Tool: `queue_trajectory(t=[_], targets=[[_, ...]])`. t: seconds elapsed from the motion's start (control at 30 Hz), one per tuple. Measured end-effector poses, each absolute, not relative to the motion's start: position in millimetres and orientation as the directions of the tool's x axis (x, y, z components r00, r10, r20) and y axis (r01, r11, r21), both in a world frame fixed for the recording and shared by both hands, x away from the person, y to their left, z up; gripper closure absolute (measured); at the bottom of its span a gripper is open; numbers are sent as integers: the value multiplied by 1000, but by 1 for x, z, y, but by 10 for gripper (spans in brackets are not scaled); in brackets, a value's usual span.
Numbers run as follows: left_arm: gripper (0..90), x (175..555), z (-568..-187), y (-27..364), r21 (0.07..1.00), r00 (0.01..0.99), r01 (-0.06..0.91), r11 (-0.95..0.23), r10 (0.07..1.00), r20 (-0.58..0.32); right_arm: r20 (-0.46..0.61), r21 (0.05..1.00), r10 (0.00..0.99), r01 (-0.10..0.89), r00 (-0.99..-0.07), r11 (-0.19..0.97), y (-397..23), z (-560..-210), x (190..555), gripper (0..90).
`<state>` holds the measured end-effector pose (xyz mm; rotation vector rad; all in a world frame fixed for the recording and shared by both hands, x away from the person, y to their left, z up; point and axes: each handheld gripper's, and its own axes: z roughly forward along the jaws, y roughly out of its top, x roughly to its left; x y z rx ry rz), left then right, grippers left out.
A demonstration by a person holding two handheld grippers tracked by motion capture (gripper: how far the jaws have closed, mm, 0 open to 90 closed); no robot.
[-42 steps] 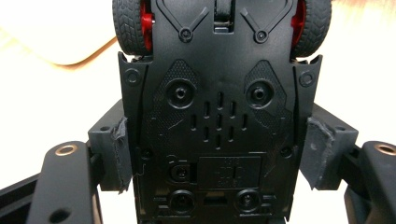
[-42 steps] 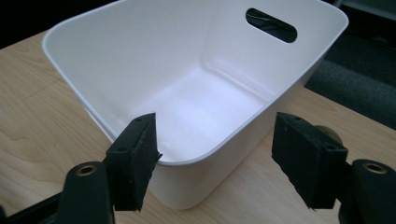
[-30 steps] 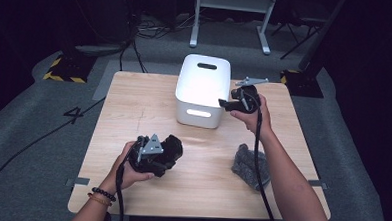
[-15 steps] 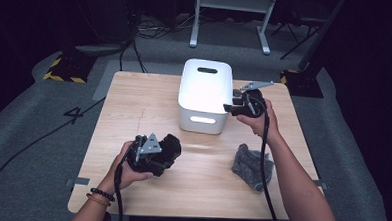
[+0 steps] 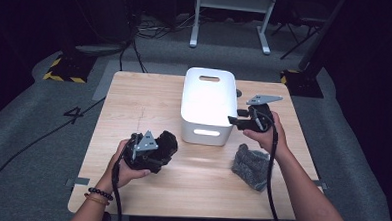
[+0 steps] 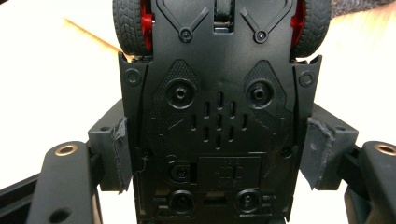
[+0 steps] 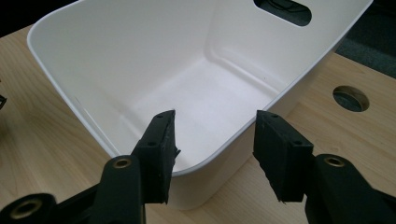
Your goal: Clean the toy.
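Observation:
A black toy car (image 6: 217, 93) with red wheel hubs shows its underside in the left gripper view. My left gripper (image 6: 217, 149) is shut on its sides, and I hold it just above the table's near left (image 5: 157, 148). My right gripper (image 5: 232, 121) hovers at the front right corner of the white plastic bin (image 5: 205, 133). Its jaws (image 7: 215, 140) have just been closing partway and stand apart. The bin's rim (image 7: 196, 169) runs past below them, untouched by the pads. The bin's inside is bare.
A crumpled grey cloth (image 5: 251, 165) lies on the wooden table (image 5: 144, 98) near my right forearm. A round hole (image 7: 350, 98) pierces the tabletop right of the bin. Dark floor with cables and a metal stand lies beyond the far edge.
My right gripper has slid from beside the bin's right wall toward me, to its front right corner. The left gripper and the car have stayed put.

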<state>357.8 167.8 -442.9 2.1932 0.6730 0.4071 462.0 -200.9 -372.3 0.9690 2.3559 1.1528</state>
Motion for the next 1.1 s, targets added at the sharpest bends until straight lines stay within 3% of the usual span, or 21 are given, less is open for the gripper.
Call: queue_trajectory(t=[0.67, 1.1], targets=[[261, 360, -443, 169, 777, 799, 340, -530, 598, 58, -3, 809, 652, 382, -758, 447, -219, -376, 390, 498], [261, 360, -444, 160, 770, 808, 336, -542, 586, 60, 60, 823, 632, 397, -773, 407, -234, -381, 358, 475]])
